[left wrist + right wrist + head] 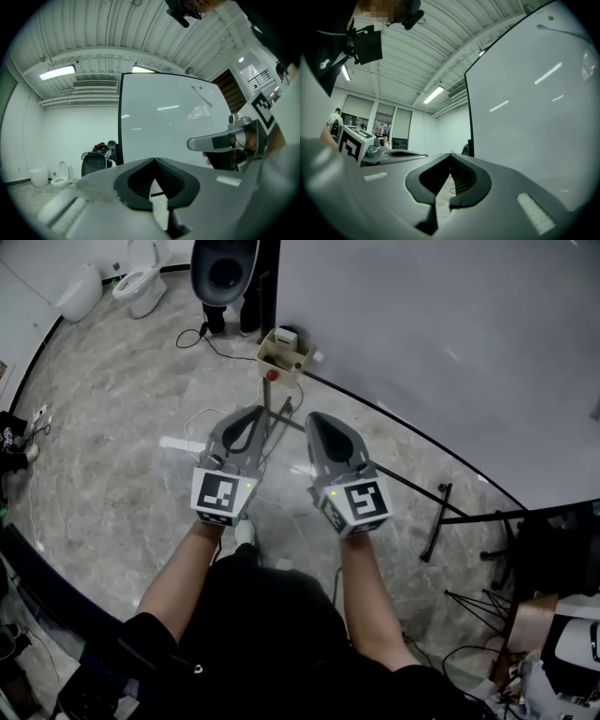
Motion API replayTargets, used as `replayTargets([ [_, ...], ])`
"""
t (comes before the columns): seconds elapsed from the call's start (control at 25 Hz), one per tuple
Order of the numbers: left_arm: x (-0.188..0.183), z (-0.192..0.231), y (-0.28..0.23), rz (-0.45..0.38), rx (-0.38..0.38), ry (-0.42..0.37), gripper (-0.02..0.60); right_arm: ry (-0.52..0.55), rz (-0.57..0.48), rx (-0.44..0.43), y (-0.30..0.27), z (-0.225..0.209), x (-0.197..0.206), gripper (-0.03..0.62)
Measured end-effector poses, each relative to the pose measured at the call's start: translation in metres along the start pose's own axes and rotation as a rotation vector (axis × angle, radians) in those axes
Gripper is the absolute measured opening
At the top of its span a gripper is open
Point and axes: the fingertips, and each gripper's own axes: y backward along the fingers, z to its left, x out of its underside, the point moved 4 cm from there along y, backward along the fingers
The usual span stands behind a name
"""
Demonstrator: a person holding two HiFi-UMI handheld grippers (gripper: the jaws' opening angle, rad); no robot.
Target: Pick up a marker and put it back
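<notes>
Both grippers are hovering over the floor (122,427) in front of the whiteboard (422,324), with nothing being grasped.
- left gripper (255,418): jaws clenched tip to tip, nothing between them
- right gripper (317,420): same, clenched and empty
- they're sitting side by side, both pointing toward the board's lower edge

Marker: I'm not seeing one I can confirm.
- The likeliest spot is the beige box (284,352) at the board's lower edge, ahead of both grippers and well apart from them. Something white is sitting in it, too small to call.
- A red-tipped piece (272,375) is showing just under the box. It could be a cap or part of the stand.
- In the left gripper view a slim grey stick (201,96) is lying high on the board near a green dot. I can't tell whether it's a marker or a mark.

I'm reading this as the very start, with the approach not begun.

For doing the reach well:
- opening the jaws before arriving at the box, not at it
- going in with one gripper only, holding the other clear
- setting the jaws across the barrel at mid-length, so it isn't pivoting on the lift
- lifting straight out, since the box looks lightly mounted
- releasing only once the marker is resting back in place
</notes>
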Motion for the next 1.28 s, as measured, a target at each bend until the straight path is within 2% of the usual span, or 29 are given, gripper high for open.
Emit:
replayTargets([
  [0.68, 0.009, 0.052, -0.047, -0.02, 0.139, 0.04, 0.005, 0.021, 0.019, 0.117, -0.063, -0.009, 0.003, 0.009],
  [1.28, 0.024, 0.095, -0.043, -0.028, 0.212, 0.049, 0.005, 0.036, 0.024, 0.179, -0.092, 0.007, 0.011, 0.009],
])
